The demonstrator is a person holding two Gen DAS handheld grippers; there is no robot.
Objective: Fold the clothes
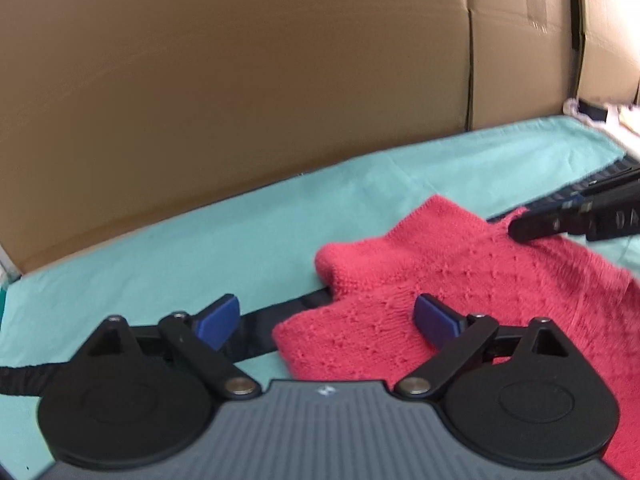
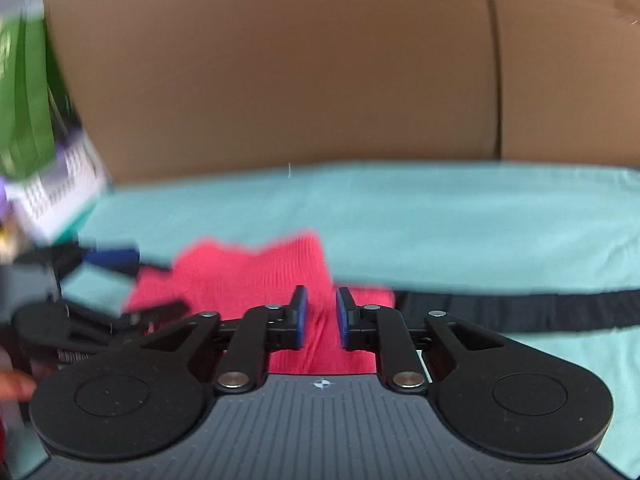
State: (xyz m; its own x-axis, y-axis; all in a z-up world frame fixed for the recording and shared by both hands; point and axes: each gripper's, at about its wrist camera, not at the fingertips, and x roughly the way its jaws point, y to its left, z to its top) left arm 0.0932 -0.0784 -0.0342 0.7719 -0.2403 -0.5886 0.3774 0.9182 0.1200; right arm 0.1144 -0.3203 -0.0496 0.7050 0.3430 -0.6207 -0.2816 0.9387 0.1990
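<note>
Left claw (image 1: 326, 322) hovers spread wide over the red knit sweater's (image 1: 460, 280) near corner; right claw (image 2: 322, 322) pinches its far edge.

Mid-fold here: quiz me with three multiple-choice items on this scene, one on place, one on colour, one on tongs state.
1. The black strap runs:
A. under the sweater
B. over the cardboard
C. around the left tongs

2. The knit sweater is:
A. teal
B. pink-red
C. black

3. The left tongs are:
A. shut on the strap
B. shut on the sweater
C. open wide

Answers: 1 A, the strap vanishes beneath the knit hem; 2 B, it lies pink-red on the teal cloth; 3 C, the blue pads stand far apart.
</note>
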